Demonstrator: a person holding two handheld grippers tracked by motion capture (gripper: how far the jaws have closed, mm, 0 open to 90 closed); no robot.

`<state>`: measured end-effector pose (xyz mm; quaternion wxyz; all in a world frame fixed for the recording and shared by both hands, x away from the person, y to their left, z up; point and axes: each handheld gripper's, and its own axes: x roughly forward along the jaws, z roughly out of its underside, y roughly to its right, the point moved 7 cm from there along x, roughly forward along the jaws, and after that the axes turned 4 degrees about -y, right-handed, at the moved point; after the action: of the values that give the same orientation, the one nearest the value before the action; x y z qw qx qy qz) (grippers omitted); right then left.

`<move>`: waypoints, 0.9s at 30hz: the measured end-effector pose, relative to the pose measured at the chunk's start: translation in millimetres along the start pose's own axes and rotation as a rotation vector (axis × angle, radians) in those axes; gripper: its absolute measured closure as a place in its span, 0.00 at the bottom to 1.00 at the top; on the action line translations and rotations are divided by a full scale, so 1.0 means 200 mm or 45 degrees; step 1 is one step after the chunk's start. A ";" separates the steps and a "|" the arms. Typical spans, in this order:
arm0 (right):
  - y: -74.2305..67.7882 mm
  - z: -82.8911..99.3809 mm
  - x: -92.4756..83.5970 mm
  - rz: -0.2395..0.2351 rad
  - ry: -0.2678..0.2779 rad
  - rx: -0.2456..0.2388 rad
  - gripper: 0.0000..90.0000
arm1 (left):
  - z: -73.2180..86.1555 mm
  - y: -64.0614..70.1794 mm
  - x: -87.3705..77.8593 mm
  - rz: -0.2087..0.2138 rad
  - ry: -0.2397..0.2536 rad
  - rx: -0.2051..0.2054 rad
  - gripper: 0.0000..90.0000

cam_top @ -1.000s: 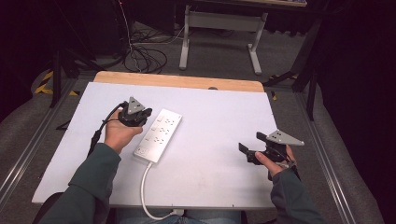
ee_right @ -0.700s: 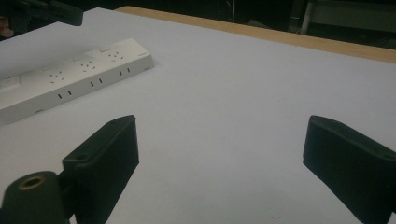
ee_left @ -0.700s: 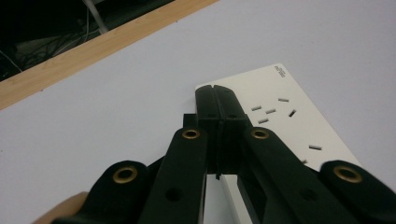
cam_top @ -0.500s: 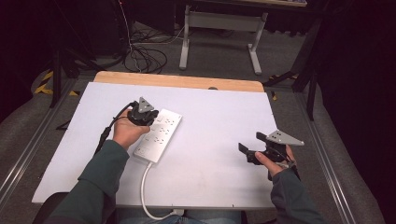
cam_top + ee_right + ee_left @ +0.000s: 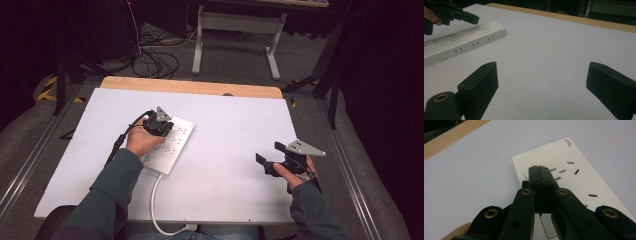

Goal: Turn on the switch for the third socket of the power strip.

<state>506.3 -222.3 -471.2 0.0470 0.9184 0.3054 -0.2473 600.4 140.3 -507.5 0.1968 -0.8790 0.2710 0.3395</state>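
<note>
With jaws pressed together and empty, the left gripper (image 5: 539, 171) hovers over the strip (image 5: 168, 144) just beneath its tips (likely aiming for a switch), so next comes a careful downward press, while the right gripper (image 5: 541, 82) gapes idle.

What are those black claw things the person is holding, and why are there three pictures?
They are hand-held grabbers, each with two black jaws that pinch. A person holds one in each hand. The picture from above shows the whole white table. The other two come from small cameras riding on the grabbers, looking along their jaws. The left gripper has its jaws pressed together, with nothing between them, right over a white power strip, the long box you plug things into. Whether it touches the strip is hard to tell. The right gripper has its jaws wide apart above bare table, holding nothing.
</note>
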 end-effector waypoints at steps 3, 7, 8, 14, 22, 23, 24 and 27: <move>0.00 0.00 0.00 0.001 0.001 -0.003 0.12 | 0.00 0.00 0.01 0.008 -0.011 -0.001 1.00; 0.00 0.00 0.00 0.001 0.003 -0.005 0.12 | 0.01 0.00 0.01 0.005 -0.024 0.002 1.00; 0.00 0.00 0.00 0.002 0.000 0.000 0.12 | 0.01 0.00 0.02 0.003 -0.021 0.001 1.00; 0.00 0.00 0.00 0.001 0.000 0.001 0.12 | 0.01 0.00 0.02 0.002 -0.029 0.002 1.00; 0.00 0.00 0.00 0.003 0.000 0.001 0.12 | 0.00 -0.01 0.03 -0.003 -0.019 0.000 1.00; 0.00 0.00 0.00 0.003 -0.002 -0.003 0.12 | 0.00 0.00 0.03 0.005 -0.028 -0.006 1.00; 0.00 0.00 0.00 0.002 -0.002 -0.002 0.12 | 0.00 0.00 0.03 0.007 -0.024 -0.011 1.00; 0.00 0.00 -0.01 0.002 0.001 0.002 0.12 | 0.00 0.00 0.04 0.001 -0.027 -0.008 1.00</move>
<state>505.4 -223.1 -471.2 0.0463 0.9187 0.3044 -0.2473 605.8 138.1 -512.6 0.1966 -0.8759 0.2682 0.3497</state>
